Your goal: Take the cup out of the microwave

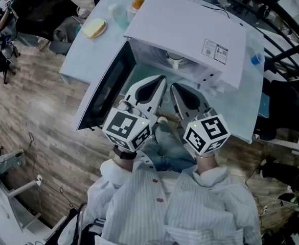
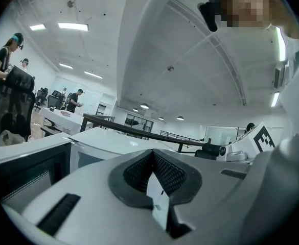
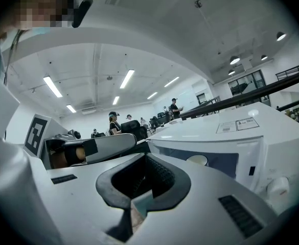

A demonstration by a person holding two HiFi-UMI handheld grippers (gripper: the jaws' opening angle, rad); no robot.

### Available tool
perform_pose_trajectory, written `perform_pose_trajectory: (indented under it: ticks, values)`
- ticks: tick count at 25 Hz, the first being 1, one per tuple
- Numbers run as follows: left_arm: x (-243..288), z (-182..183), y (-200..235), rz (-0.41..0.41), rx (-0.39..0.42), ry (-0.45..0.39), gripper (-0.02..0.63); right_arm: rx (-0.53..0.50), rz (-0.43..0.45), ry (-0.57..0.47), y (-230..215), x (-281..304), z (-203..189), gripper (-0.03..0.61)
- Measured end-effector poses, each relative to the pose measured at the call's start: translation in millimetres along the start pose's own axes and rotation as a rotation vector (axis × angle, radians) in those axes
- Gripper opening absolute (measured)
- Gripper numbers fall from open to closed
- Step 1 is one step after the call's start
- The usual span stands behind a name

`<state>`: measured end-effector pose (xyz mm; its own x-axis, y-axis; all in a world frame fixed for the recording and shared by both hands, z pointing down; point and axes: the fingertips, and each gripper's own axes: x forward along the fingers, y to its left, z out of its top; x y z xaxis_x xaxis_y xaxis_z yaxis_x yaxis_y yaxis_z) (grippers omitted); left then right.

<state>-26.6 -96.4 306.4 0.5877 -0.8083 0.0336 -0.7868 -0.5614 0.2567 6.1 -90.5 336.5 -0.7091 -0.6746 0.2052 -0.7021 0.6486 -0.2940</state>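
Note:
A white microwave (image 1: 190,29) stands on a pale blue table (image 1: 77,60) with its door (image 1: 106,88) swung open to the left. Inside, under the top edge, sits a white cup (image 1: 175,58); the right gripper view shows its rim (image 3: 197,160) through the opening. My left gripper (image 1: 161,79) and right gripper (image 1: 173,87) are side by side just in front of the opening, pointing into it. Both are shut with nothing between their jaws. In the left gripper view the shut left gripper (image 2: 152,154) points at the microwave's top (image 2: 113,139), and the cup is hidden.
Behind the microwave on the table lie a yellow item (image 1: 94,28), an orange-topped container (image 1: 137,4) and a small blue object (image 1: 257,59). A black railing (image 1: 272,14) runs at the right. An office chair (image 1: 37,9) and several people (image 3: 113,120) are farther off.

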Motion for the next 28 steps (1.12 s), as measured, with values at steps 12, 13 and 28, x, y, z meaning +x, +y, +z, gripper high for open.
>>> perform_pose_trajectory:
  ticks: [12,13,28]
  values:
    - [42,19,27,0.047,0.0,-0.047,0.009,-0.015,0.042,-0.006,-36,31,27,0.035]
    - [43,20,29,0.047,-0.001,-0.047,0.009,-0.016,0.041,-0.006,-36,32,28,0.035]
    - [61,1,38,-0.028,-0.011,0.017,0.009,0.029,-0.054,0.014,-54,48,7,0.035]
